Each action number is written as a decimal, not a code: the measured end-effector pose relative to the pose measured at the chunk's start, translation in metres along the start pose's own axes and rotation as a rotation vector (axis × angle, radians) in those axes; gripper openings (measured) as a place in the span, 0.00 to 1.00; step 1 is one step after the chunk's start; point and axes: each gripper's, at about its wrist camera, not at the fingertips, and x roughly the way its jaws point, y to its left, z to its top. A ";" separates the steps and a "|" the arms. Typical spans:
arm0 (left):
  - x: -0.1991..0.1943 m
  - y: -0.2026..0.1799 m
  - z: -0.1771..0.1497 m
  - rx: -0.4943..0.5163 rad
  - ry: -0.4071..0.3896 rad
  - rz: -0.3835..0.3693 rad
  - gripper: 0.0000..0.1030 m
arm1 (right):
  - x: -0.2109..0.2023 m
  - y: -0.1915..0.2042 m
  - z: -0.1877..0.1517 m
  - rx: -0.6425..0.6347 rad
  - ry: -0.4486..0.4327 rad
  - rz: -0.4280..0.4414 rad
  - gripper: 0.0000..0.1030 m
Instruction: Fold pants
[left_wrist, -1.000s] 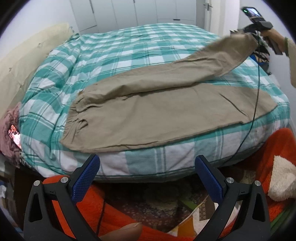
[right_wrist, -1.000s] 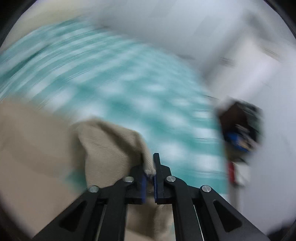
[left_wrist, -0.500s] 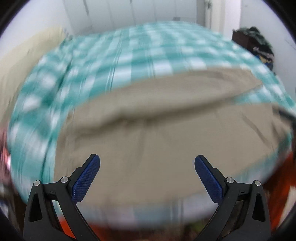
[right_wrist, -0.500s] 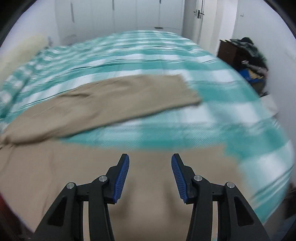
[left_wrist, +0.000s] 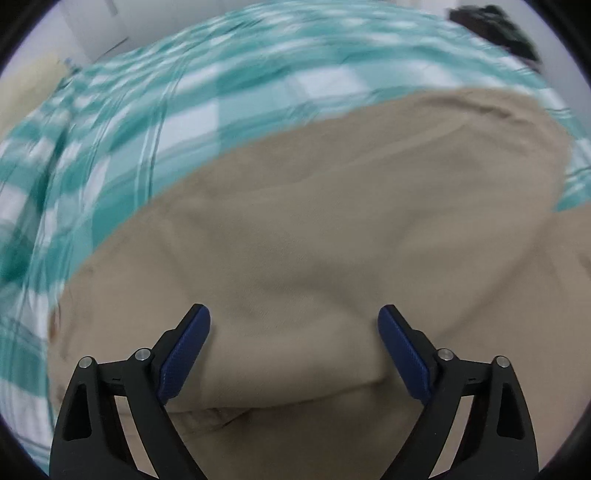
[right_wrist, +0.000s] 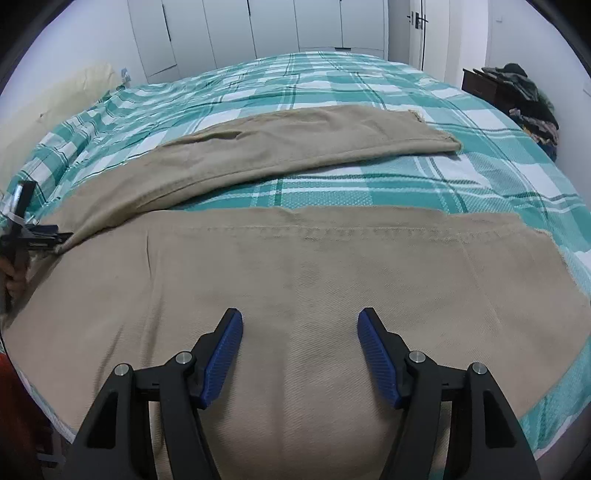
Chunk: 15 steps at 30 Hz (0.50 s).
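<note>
The tan woven-cotton pants (right_wrist: 295, 280) should handle as a light, limp thing: soft enough to drape and crease wherever lifted, with enough weave texture that the blue ribbed pads are unlikely to slip. Best taken by an edge or hem, where a fold of cloth can be pinched, not in the flat middle. They lie spread on the bed with the teal-and-white checked cover (right_wrist: 332, 85), legs splayed in a V: the near leg flat across the bed's front edge, a stitched seam along its far side, the far leg angling away to a frayed hem. The right gripper (right_wrist: 300, 354) hovers over the near leg, jaws just opened, nothing between them. The left gripper (left_wrist: 293, 352) stands wide over blurred cloth near the waist, narrowing slightly, pads not pressing
</note>
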 end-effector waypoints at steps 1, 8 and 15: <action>-0.010 -0.005 0.007 0.018 -0.027 -0.032 0.91 | 0.000 0.001 -0.001 -0.007 -0.001 -0.001 0.64; 0.031 -0.105 0.093 0.198 -0.049 -0.295 0.91 | -0.001 -0.003 0.002 0.003 -0.011 0.035 0.64; 0.094 -0.241 0.166 0.390 0.003 -0.393 0.91 | 0.002 -0.008 0.003 0.027 0.006 0.070 0.66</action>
